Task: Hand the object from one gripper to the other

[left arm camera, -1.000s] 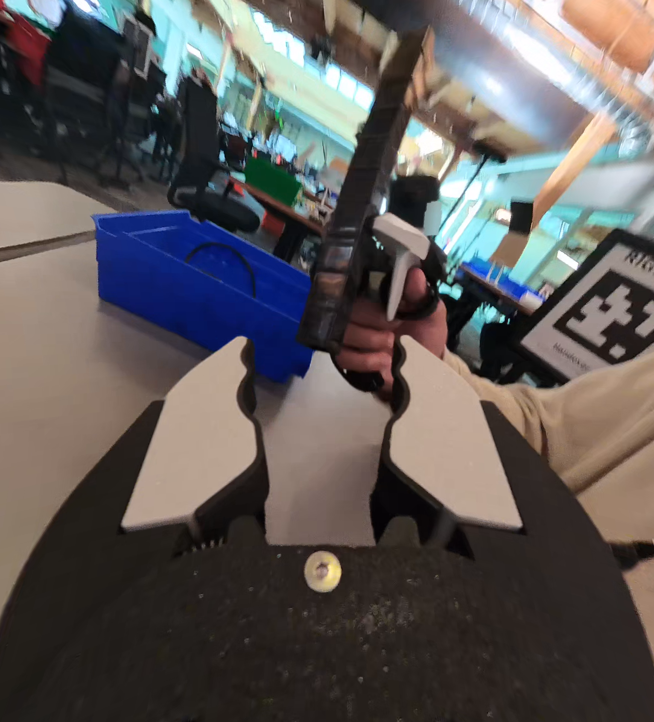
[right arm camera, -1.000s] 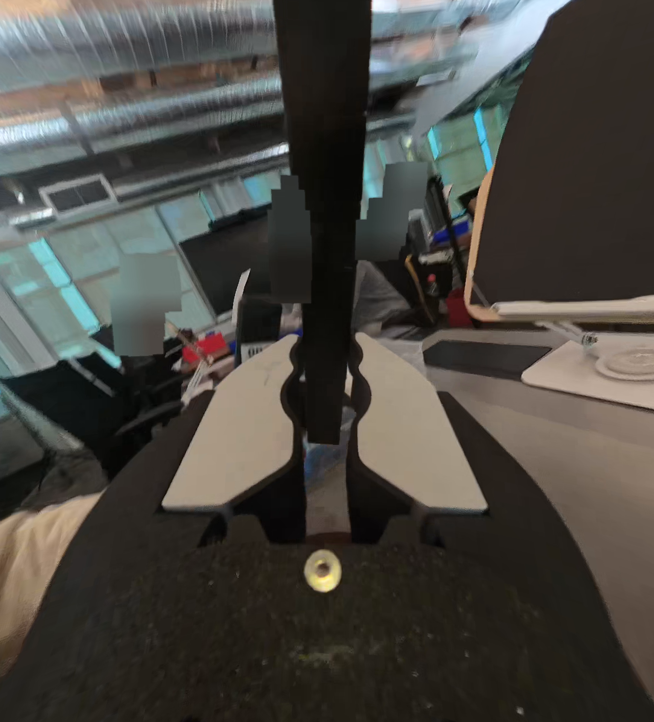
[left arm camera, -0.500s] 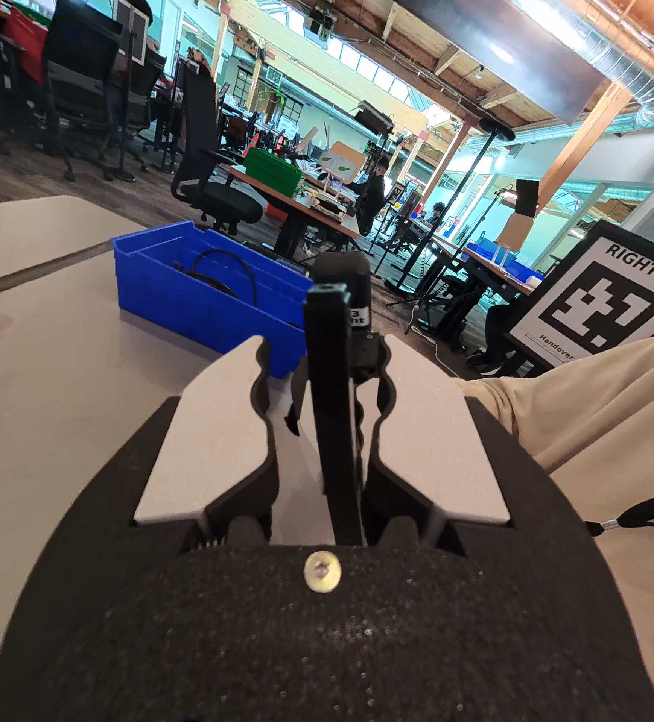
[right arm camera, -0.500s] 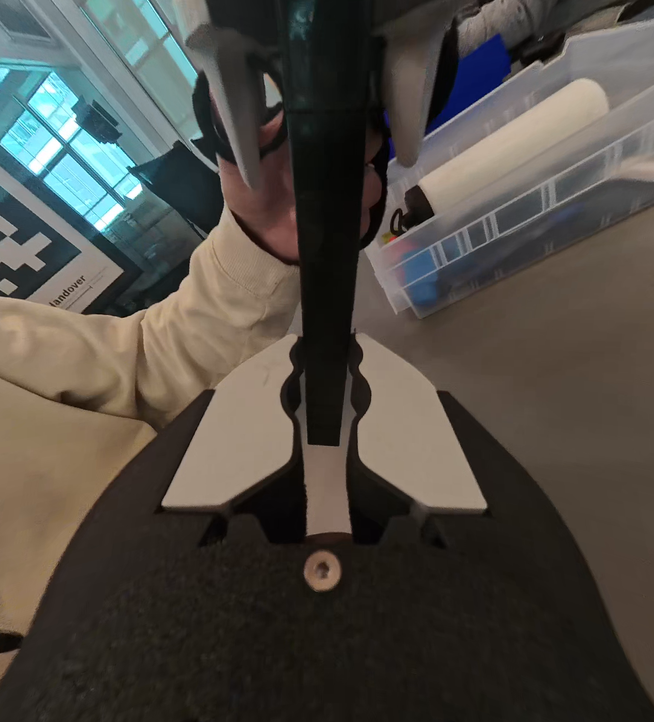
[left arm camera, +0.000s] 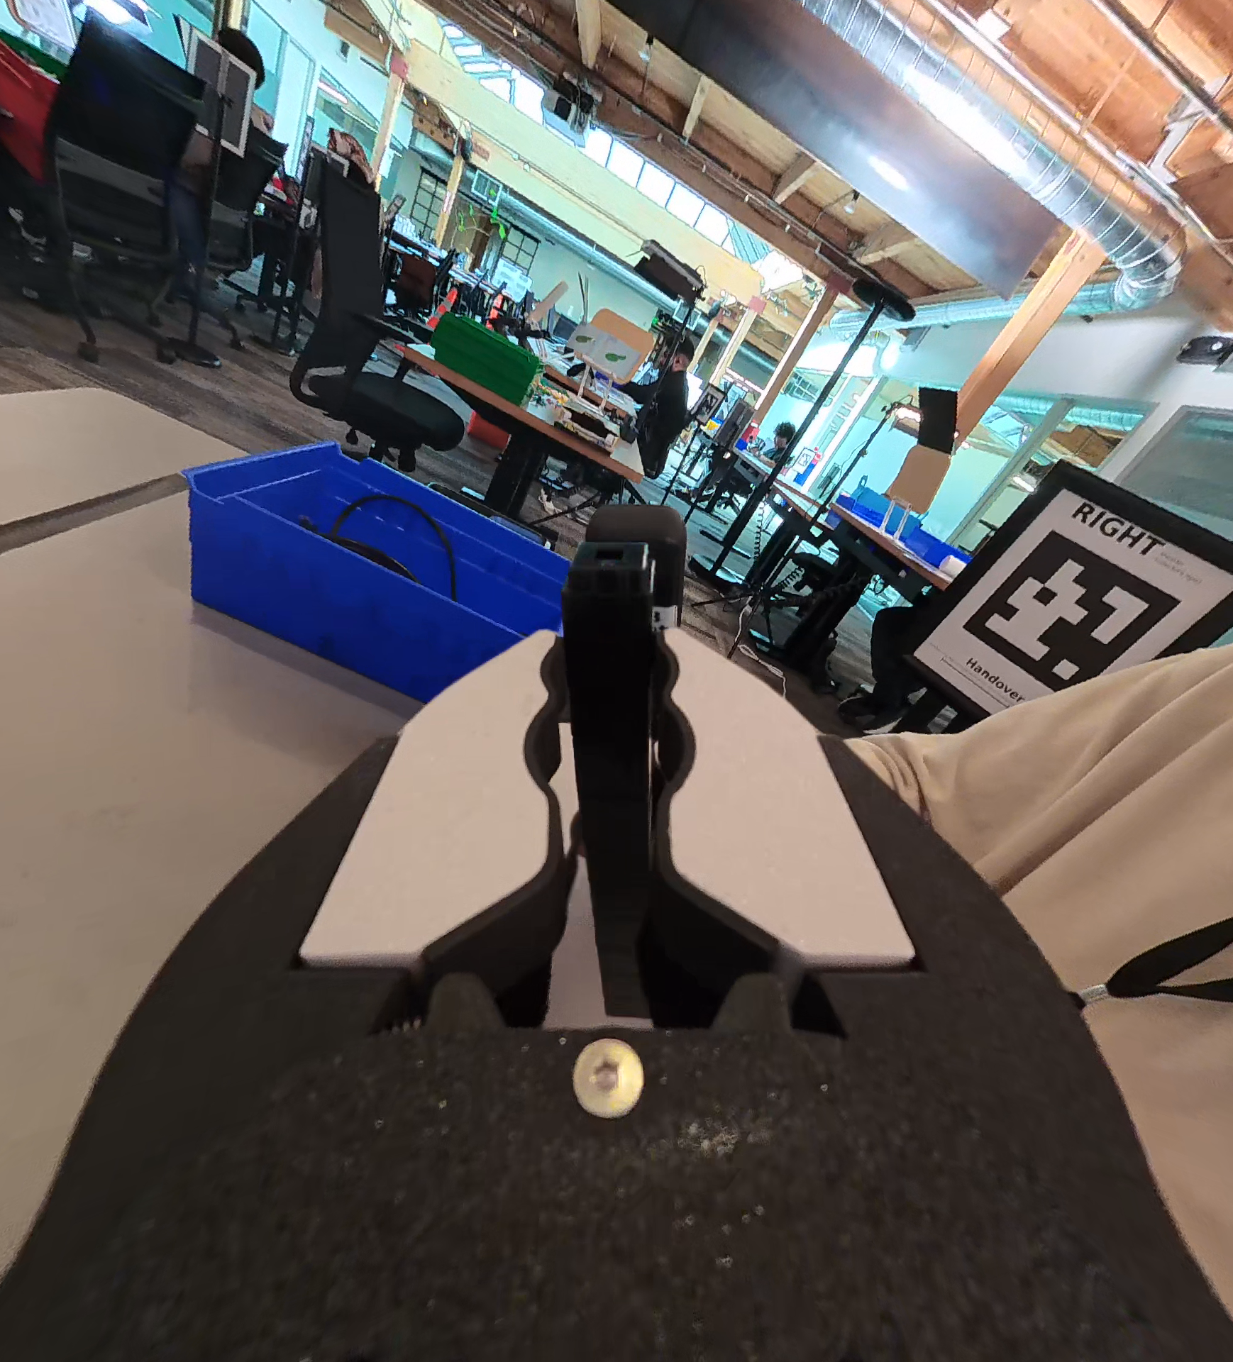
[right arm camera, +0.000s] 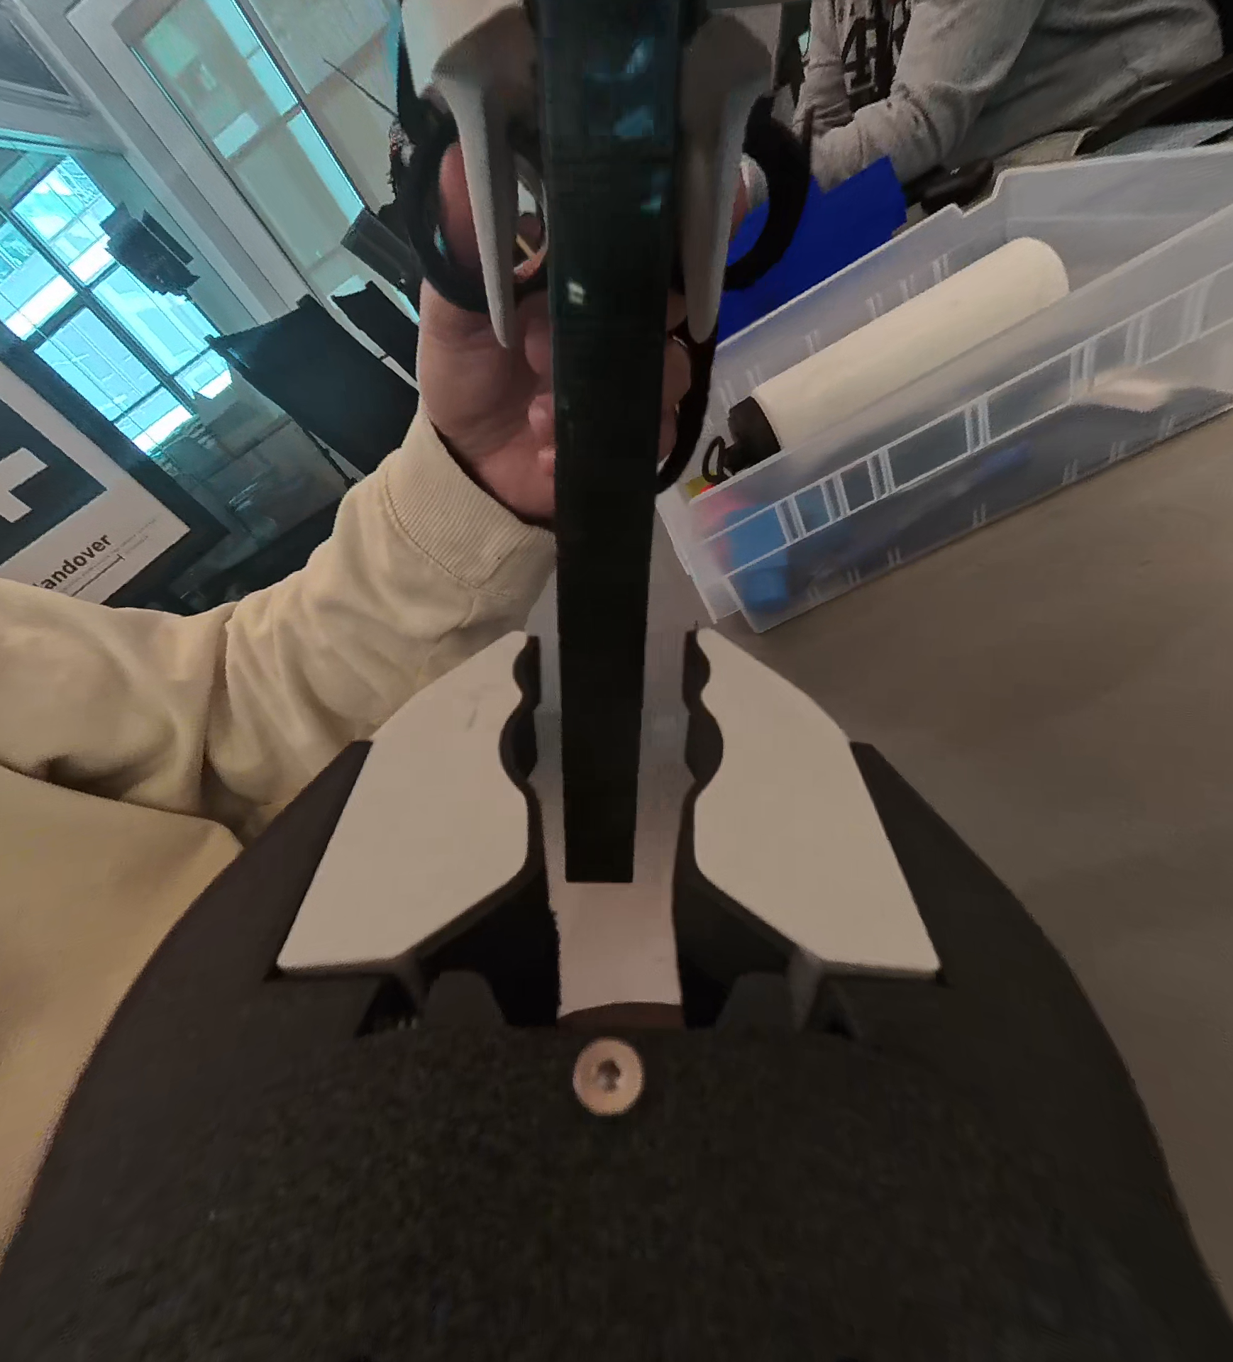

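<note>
The black bar (left arm camera: 610, 744) sits lengthwise between both grippers, one end in each, held above the grey table (left arm camera: 83, 737). The left gripper (left arm camera: 608, 689) is closed on its end: both pads press the bar's sides with no gap showing. The right gripper (right arm camera: 612, 689) has let go; its jaws stand apart with a clear strip of daylight on either side of the bar, so it holds nothing. In my judgement the transfer is made and the step now is clearing the right gripper. Pull it straight back along the bar's axis, no twist, so the open fingers don't clip the bar and lever it in the left grip. Keep the left squeeze constant and the hand (right arm camera: 495, 413) still until the right fingertips are past the bar's end. Hard to read: in the right wrist view the far gripper's contact on the bar is cut by the top edge, only two pale prongs visible there. In the left wrist view the bar hides the right gripper almost completely. I can't tell how deep the bar sits in the left pads. The blue bin (left arm camera: 348, 589) is far left, the clear bin (right arm camera: 1041, 413) far right, both well apart from the bar.
</note>
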Demonstrator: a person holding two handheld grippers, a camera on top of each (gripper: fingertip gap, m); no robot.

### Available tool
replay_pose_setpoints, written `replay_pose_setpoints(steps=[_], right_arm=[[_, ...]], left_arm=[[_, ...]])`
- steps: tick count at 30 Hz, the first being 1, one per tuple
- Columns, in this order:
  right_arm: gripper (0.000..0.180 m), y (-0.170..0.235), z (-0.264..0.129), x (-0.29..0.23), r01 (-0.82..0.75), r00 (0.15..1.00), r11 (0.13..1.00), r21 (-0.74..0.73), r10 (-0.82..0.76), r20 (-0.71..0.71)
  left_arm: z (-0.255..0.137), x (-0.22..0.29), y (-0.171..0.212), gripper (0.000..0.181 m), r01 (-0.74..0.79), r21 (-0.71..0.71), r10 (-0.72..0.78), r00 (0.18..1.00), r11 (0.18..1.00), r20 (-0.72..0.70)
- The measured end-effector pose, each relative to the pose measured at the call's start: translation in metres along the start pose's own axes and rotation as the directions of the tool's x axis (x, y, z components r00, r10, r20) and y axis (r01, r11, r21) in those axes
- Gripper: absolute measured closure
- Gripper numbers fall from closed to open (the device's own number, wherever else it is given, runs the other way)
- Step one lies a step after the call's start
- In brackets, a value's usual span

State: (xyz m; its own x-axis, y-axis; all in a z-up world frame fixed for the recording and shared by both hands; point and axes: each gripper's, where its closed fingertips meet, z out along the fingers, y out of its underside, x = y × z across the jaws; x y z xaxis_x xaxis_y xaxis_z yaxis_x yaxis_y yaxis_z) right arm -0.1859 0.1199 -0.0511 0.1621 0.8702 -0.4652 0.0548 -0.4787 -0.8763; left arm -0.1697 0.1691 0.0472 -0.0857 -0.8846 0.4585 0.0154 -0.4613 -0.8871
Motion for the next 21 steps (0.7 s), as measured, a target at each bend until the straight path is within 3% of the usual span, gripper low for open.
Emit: replay_pose_setpoints(steps=[4,8,15,21], right_arm=[[0.133,0.002,-0.007,0.009,0.036,0.998,0.999,-0.012,-0.037,-0.041],[0.131,-0.018,-0.021,0.006,0.022,1.000,0.997,0.068,-0.021,-0.021],[0.136,-0.068,-0.050,-0.007,0.039,0.998,0.967,0.254,-0.027,-0.049],[0.147,-0.067,-0.053,-0.011,0.042,0.999,0.969,0.244,-0.037,-0.028]], left_arm=[[-0.005,0.005,-0.002,0.160,-0.009,-0.024,0.009,1.000,1.000,0.000],[0.002,0.008,0.015,0.160,-0.054,-0.142,0.056,0.998,0.988,0.010],[0.032,0.017,0.049,0.159,-0.090,-0.297,0.085,0.996,0.951,-0.030],[0.046,0.021,0.058,0.160,-0.089,-0.328,0.082,0.996,0.941,-0.034]])
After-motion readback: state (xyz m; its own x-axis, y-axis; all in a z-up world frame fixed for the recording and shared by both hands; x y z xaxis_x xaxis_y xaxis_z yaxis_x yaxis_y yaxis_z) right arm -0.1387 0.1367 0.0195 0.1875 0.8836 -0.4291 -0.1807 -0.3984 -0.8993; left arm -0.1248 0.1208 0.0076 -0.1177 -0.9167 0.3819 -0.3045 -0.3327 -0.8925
